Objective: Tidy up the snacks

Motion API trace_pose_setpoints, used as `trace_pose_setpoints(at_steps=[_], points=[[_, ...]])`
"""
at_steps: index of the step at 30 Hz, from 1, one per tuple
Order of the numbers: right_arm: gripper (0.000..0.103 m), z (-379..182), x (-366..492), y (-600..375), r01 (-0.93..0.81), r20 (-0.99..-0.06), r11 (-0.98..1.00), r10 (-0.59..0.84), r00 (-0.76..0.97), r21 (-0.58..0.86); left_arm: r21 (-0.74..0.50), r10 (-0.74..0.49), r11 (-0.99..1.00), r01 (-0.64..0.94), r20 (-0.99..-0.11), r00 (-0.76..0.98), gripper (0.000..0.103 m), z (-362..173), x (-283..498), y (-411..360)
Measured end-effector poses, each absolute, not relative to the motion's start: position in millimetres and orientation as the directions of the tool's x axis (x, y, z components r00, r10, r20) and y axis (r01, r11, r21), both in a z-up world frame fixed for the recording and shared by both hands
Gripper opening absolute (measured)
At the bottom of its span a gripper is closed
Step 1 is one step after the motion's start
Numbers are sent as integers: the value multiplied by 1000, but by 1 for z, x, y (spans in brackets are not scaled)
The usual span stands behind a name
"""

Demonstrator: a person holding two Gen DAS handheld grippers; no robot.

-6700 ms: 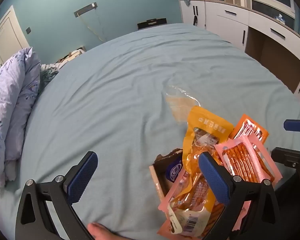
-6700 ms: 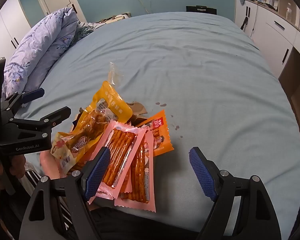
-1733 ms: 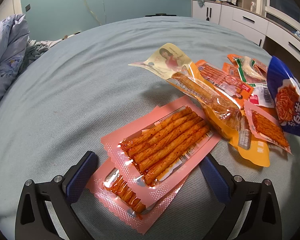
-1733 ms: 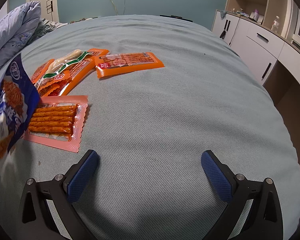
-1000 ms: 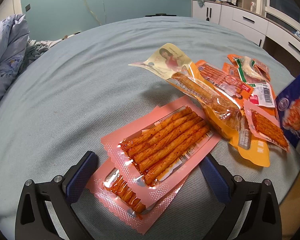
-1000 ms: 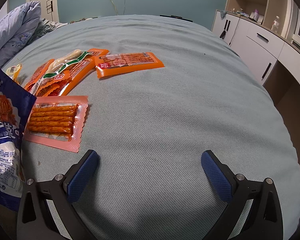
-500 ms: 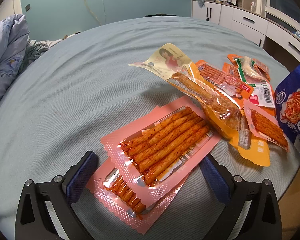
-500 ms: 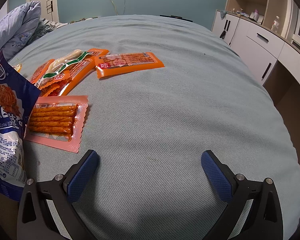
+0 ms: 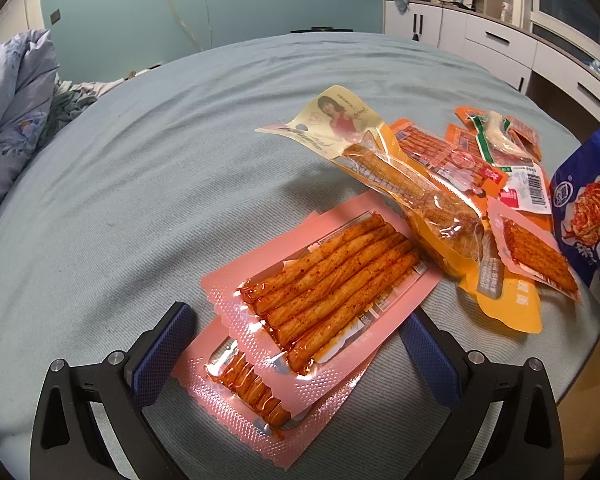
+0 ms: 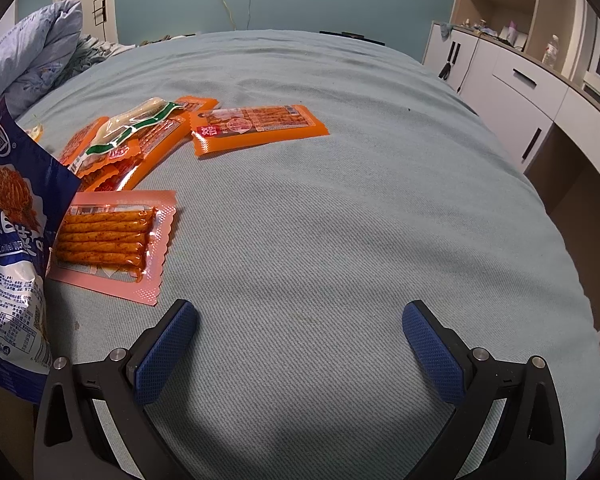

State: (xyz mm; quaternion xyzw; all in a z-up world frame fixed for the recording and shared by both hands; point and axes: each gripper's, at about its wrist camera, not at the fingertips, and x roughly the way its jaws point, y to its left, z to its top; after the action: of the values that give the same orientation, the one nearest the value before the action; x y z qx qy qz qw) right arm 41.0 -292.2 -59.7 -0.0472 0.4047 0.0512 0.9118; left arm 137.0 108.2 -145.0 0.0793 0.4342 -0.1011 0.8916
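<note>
Left gripper point(image 9: 298, 340) wide open, holding nothing — low over two pink packs of red spicy sticks point(image 9: 332, 276) stacked on the blue-green bed point(image 9: 140, 184). Next, a yellow pack point(image 9: 416, 208) with a picture of a person on top. Then orange packs point(image 9: 460, 160), a white barcode label point(image 9: 530, 190), writing too small to read. Far right, a blue bag point(image 9: 592, 216) with big white Chinese letters. Right gripper point(image 10: 300, 334) wide open too, empty — over bare bed, one orange pack point(image 10: 260, 124) lying apart ahead.
</note>
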Motion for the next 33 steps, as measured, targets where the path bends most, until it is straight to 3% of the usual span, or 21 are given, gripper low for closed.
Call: trace_pose_setpoints(at_steps=[6,12,18,23,26,33], points=[[103,-61,47,-295,-140,-753,990,78,654,-18,46,-117,965,258,-803,584,103,-144,141,108],[103,-52,62,-297,-188,-807,982,99,582,-16,17,-119,960,279,-878,463,103,-132,158,106],[103,-33,72,-301,-139,-906,990,93,413,38,127,19,973,195,-879,477,103,-94,151,107],[103,23,42,-294,-127,-844,990,122,523,64,168,35,973,161,-789,613,103,-32,116,96],[103,61,11,-287,-103,-755,993,110,647,56,166,16,976,141,-701,713,103,5,77,85],[103,90,-61,-273,-78,-637,987,151,756,141,176,-76,953,245,-645,761,103,30,21,53]])
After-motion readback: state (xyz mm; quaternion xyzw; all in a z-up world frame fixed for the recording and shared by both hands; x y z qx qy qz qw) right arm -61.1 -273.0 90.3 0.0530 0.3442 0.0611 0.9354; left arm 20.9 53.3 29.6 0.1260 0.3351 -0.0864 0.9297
